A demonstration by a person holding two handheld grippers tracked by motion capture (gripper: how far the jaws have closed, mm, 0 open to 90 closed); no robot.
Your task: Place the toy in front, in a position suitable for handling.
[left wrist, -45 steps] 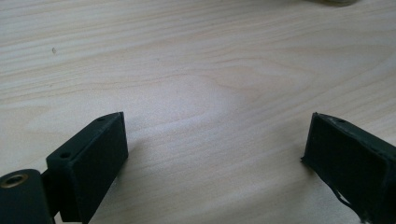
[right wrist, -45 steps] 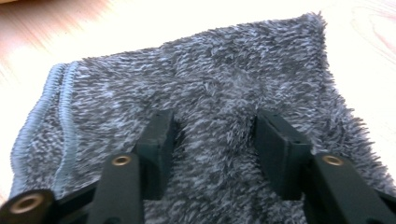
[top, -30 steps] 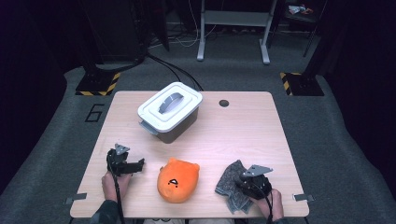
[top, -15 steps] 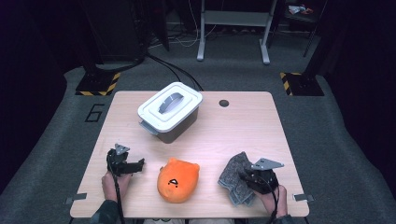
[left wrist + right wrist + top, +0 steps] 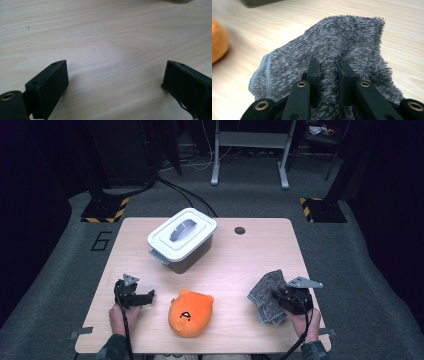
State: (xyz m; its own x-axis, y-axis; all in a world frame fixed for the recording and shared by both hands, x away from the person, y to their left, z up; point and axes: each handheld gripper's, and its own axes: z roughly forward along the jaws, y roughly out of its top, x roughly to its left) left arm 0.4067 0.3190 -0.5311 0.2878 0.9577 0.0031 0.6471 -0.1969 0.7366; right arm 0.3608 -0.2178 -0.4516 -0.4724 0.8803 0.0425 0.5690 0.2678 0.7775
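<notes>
A fuzzy grey cloth (image 5: pixel 266 294) hangs bunched at the table's right front, lifted a little off the wood. My right gripper (image 5: pixel 281 297) is shut on the grey cloth (image 5: pixel 342 45); in the right gripper view its two black jaws pinch a fold of it, right gripper (image 5: pixel 329 68). An orange plush toy (image 5: pixel 190 312) with a small face lies at the front middle. At the front left my left gripper (image 5: pixel 149 296) rests low over bare wood, jaws wide apart with nothing between them, left gripper (image 5: pixel 115 75).
A white lidded bin (image 5: pixel 182 238) with a grey handle stands at the table's back left of centre. A dark round hole (image 5: pixel 240 230) sits in the tabletop near the back edge. The orange plush toy's side (image 5: pixel 218 37) lies left of the cloth.
My right gripper has risen and moved right with the grey cloth, drawing it up off the table. The left gripper has stayed put.
</notes>
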